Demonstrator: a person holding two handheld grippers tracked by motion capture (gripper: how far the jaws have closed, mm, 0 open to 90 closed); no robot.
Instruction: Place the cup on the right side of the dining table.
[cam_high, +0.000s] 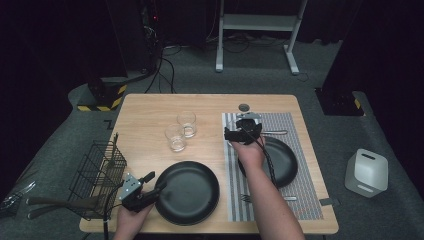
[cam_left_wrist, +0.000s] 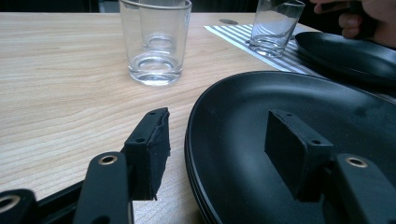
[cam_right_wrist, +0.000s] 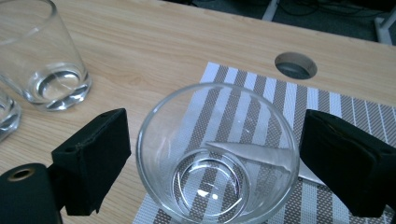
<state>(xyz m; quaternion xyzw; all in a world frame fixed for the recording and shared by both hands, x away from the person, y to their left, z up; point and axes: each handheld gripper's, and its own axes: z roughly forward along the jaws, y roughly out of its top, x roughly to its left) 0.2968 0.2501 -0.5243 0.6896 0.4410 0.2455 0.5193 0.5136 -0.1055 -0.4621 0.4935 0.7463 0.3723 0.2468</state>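
A wooden surface (cam_high: 150, 107) seen from above, with a person's two forearms reaching in from the near edge, each hand holding a two-jaw tool. The right tool (cam_right_wrist: 212, 158) hovers over the far left corner of a grey striped placemat (cam_high: 300, 125), and its jaws stand spread on either side of a clear drinking glass (cam_right_wrist: 217, 154) that sits upright on the mat; a small gap shows between each black pad and the glass wall, so nothing is pinched. The left tool (cam_left_wrist: 217, 144) rests low at the near left of the surface, jaws spread, straddling the rim of a black plate (cam_high: 187, 192): one jaw over the bare wood just outside the rim, the other above the plate's inside. Neither pad presses on the plate. A second black plate (cam_high: 285, 160) lies on the placemat, partly under the right forearm, with a fork (cam_high: 247, 198) just beside it on the mat. Two more clear glasses (cam_high: 180, 131) stand close together near the middle of the surface. A black wire basket (cam_high: 95, 175) sits at the left edge.
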